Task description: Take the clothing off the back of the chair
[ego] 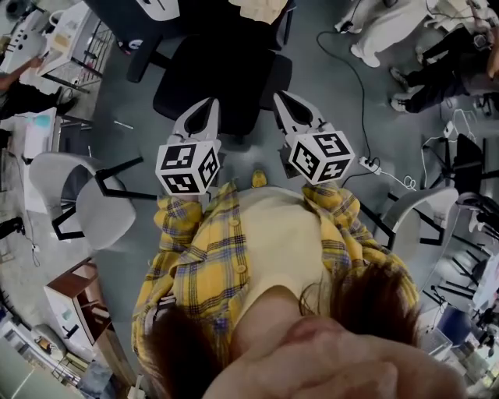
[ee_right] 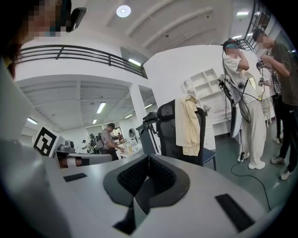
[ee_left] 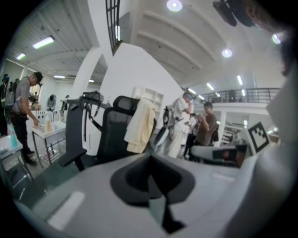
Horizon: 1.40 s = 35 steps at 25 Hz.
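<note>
A cream garment (ego: 261,9) hangs over the back of a black office chair (ego: 222,74), straight ahead of me at the top of the head view. Both grippers are held out toward it, well short of it. The left gripper (ego: 209,104) has its jaws together with nothing between them. The right gripper (ego: 278,97) is likewise shut and empty. In the left gripper view the garment (ee_left: 142,124) drapes down the chair (ee_left: 114,137) beyond the gripper (ee_left: 150,157). In the right gripper view the garment (ee_right: 187,125) hangs on the chair (ee_right: 166,132), past the gripper (ee_right: 148,158).
A grey chair (ego: 78,195) stands on the left, another chair (ego: 433,214) on the right. A power strip with cable (ego: 366,164) lies on the floor by the right gripper. A wooden cabinet (ego: 78,300) is at lower left. People stand beyond the chair (ee_right: 244,93).
</note>
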Each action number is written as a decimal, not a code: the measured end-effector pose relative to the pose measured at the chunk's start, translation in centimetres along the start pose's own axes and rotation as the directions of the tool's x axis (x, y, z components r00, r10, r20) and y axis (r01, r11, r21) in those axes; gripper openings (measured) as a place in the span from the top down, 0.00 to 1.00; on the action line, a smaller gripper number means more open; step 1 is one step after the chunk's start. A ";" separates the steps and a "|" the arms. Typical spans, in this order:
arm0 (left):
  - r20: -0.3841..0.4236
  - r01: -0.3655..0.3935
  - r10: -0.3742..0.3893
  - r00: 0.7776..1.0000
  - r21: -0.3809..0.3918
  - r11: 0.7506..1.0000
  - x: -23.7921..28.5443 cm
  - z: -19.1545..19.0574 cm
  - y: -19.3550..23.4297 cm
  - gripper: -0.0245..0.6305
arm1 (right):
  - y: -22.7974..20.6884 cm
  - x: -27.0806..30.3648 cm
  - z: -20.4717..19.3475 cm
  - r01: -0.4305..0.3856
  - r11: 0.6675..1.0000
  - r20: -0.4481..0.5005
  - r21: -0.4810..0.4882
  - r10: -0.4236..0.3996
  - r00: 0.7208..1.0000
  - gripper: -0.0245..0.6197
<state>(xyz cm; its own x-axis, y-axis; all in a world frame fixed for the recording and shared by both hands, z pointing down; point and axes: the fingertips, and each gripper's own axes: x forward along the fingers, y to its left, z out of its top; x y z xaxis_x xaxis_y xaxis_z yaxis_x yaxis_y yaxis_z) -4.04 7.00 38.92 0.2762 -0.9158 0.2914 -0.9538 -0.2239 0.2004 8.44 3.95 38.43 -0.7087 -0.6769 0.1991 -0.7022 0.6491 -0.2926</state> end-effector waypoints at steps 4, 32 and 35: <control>-0.015 0.000 0.000 1.000 -0.003 1.000 1.3 0.0 -0.7 0.96 | -1.0 0.2 0.3 -0.013 1.000 0.002 -0.004 0.013 1.000 0.94; -0.051 0.091 -0.091 0.995 0.007 0.996 7.8 2.1 4.5 0.96 | -2.8 7.8 1.2 0.032 0.999 -0.007 0.003 -0.032 0.999 0.94; -0.055 0.120 -0.119 0.991 0.014 0.993 8.7 2.9 6.5 0.96 | -2.6 10.0 1.6 0.059 0.998 -0.003 0.004 -0.059 0.998 0.94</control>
<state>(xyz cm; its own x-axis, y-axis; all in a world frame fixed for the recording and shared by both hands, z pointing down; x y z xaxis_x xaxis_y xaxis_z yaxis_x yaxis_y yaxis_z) -8.21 -3.43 40.05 0.3936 -0.8629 0.3170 -0.9154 -0.3364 0.2210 3.22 -5.07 39.66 -0.6663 -0.7129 0.2190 -0.7425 0.6068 -0.2837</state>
